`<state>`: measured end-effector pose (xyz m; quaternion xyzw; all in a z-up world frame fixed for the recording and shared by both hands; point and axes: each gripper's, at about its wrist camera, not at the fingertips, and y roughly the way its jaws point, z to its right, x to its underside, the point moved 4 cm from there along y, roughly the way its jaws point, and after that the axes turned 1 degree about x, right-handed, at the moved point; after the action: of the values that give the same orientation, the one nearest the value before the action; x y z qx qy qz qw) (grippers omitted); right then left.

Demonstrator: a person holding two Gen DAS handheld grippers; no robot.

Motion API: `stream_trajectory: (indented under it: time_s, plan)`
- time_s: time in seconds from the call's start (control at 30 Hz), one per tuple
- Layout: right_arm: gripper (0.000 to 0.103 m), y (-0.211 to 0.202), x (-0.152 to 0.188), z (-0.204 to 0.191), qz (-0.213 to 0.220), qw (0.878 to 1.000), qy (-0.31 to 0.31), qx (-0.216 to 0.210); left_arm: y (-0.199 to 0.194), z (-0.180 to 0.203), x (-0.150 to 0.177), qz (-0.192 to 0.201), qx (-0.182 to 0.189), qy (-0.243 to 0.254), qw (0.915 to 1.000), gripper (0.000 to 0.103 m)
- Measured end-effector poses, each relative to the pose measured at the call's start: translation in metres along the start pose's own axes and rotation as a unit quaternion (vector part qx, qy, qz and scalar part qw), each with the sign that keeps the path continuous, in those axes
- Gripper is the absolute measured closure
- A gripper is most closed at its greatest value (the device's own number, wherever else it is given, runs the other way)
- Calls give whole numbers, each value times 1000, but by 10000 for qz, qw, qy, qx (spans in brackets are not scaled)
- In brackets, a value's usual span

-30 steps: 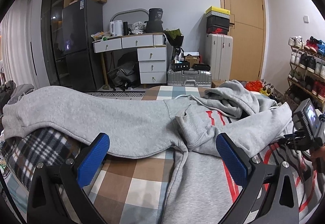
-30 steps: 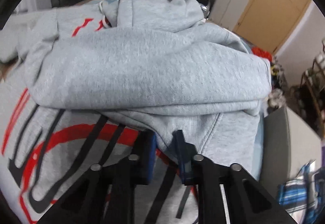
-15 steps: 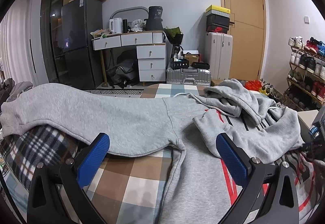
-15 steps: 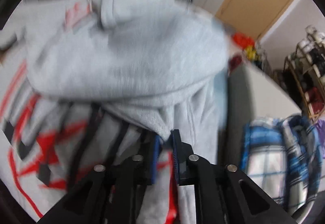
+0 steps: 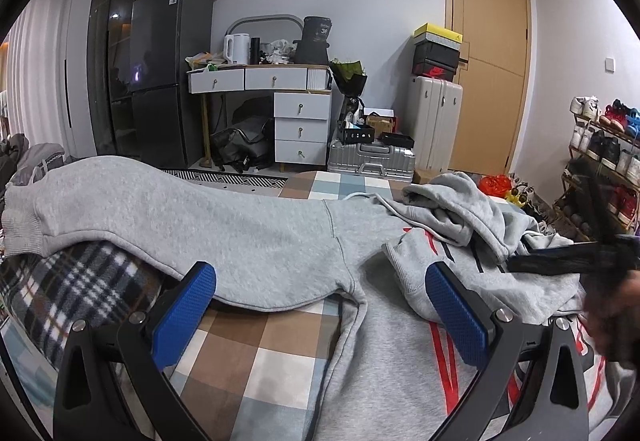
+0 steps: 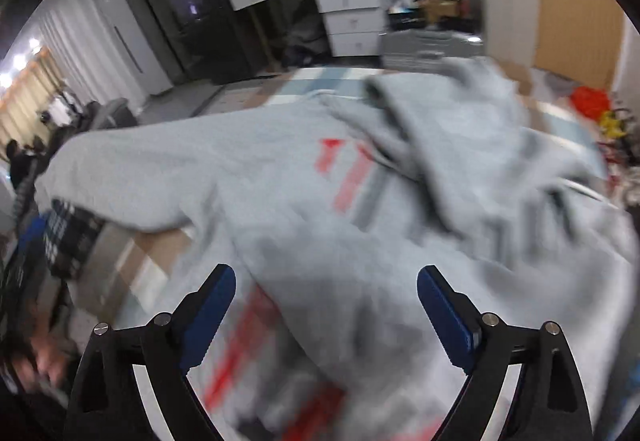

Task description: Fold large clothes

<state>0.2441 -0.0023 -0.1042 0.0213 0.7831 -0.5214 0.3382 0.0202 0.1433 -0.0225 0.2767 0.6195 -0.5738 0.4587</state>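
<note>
- Your grey hoodie (image 5: 256,241) lies face up across the checked bedspread (image 5: 256,353), with the red and black print on its chest showing.
- The relation that matters next: the hoodie's unfolded sleeve (image 5: 168,217) runs long and nearly level across the left wrist view, from the armpit seam near the middle out to its ribbed cuff (image 5: 20,221) at the far left, where it drapes over a dark plaid blanket (image 5: 76,281).
- That sleeve lies just ahead of your left gripper (image 5: 320,317), its long axis crosswise to the fingers, so by my reading the left hand is the nearer one for it.
- Your left gripper's jaws stand wide apart with nothing clamped; the sleeve's lower edge and the hoodie's side seam show between the blue pads (image 5: 184,313), but the pads press on nothing.
- The other sleeve (image 5: 416,277) is already folded in over the chest, its cuff lying just beyond the left gripper's right pad, and the hood (image 5: 460,205) sits bunched at the far end with a white drawstring (image 5: 372,197) trailing.
- Your right gripper (image 6: 326,317) is opening: its jaws are spread and nothing sits between the pads, though the view is blurred. The folded grey fabric lies below and ahead of it.
- In the left wrist view the right gripper appears as a dark blur at the right edge, above the folded sleeve.
</note>
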Motion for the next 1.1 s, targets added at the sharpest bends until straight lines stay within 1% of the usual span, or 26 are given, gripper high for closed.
stream_trajectory:
  time_s: [0.03, 0.07, 0.1, 0.17, 0.2, 0.23, 0.27, 0.3, 0.37, 0.47, 0.5, 0.57, 0.6, 0.63, 0.67, 0.7, 0.73, 0.77, 0.8, 0.87, 0.93, 0.97, 1.0, 1.03, 1.07, 1.1]
  plan:
    - [11, 19, -6, -6, -103, 9999, -9, -1, 1, -2, 0, 1, -2, -21, 10000, 1]
    - [12, 43, -14, -12, -256, 9996, -50, 96, 1, -4, 0, -2, 8, -54, 10000, 1]
    - [13, 56, -12, -17, -389, 9990, -77, 212, 2, -6, -1, -14, 27, -75, 10000, 1]
    - [28, 86, -13, -24, -713, 9965, -101, 424, 3, -10, -1, -29, 34, -126, 9999, 1]
    - [51, 100, -14, -26, -857, 9953, -118, 440, 4, -12, -2, -44, 70, -176, 9998, 1]
    - [73, 104, -14, -27, -889, 9950, -107, 448, 4, -15, -2, -61, 143, -219, 9996, 1]
    - [86, 105, -16, -29, -804, 9956, -101, 481, 5, -16, -3, -72, 185, -246, 9995, 1]
    - [94, 101, -20, -32, -602, 9966, -170, 532, 5, -17, -3, -74, 203, -260, 9994, 1]
    - [95, 88, -29, -45, -100, 9977, -461, 481, 6, -19, -5, -101, 270, -306, 9991, 1]
    - [95, 68, -39, -80, 685, 9876, -1313, 514, 7, -20, -5, -150, 345, -420, 9984, 1]
    - [96, 66, -40, -92, 817, 9836, -1531, 493, 6, -21, -5, -141, 352, -446, 9983, 1]
    - [96, 73, -40, -117, 816, 9778, -1909, 271, 5, -21, -5, -117, 329, -446, 9984, 1]
    - [95, 80, -39, -125, 772, 9752, -2050, 317, 5, -19, -4, -114, 304, -431, 9985, 1]
    - [91, 91, -38, -130, 695, 9720, -2201, 444, 6, -18, -3, -130, 287, -416, 9986, 1]
    - [90, 103, -34, -135, 528, 9706, -2286, 544, 6, -17, -3, -144, 282, -412, 9986, 1]
    - [85, 111, -31, -135, 380, 9721, -2246, 553, 8, -16, -2, -159, 280, -408, 9987, 1]
    - [65, 117, -27, -132, 248, 9758, -2122, 473, 8, -16, -2, -163, 273, -403, 9987, 1]
    - [52, 120, -22, -128, 122, 9803, -1948, 305, 8, -16, -2, -163, 260, -387, 9988, 1]
    - [32, 119, -18, -121, 28, 9864, -1645, 63, 8, -15, -2, -167, 257, -373, 9988, 1]
    - [29, 101, -10, -108, 174, 9914, -1283, -213, 9, -17, -3, -172, 261, -392, 9987, 1]
    - [20, 75, -4, -93, 341, 9939, -987, -351, 10, -18, -3, -188, 264, -408, 9986, 1]
    - [18, 59, -2, -81, 448, 9946, -864, -375, 10, -18, -3, -196, 271, -422, 9985, 1]
    - [14, 36, 4, -62, 643, 9947, -705, -378, 9, -18, -2, -205, 288, -442, 9984, 1]
    - [10, 22, 5, -49, 774, 9945, -618, -340, 9, -19, -2, -203, 296, -457, 9983, 1]
    - [8, 5, 6, -32, 931, 9941, -494, -242, 8, -19, -2, -197, 294, -463, 9983, 1]
    - [5, -18, 13, -7, 1120, 9932, -313, -51, 8, -17, -2, -191, 296, -459, 9983, 1]
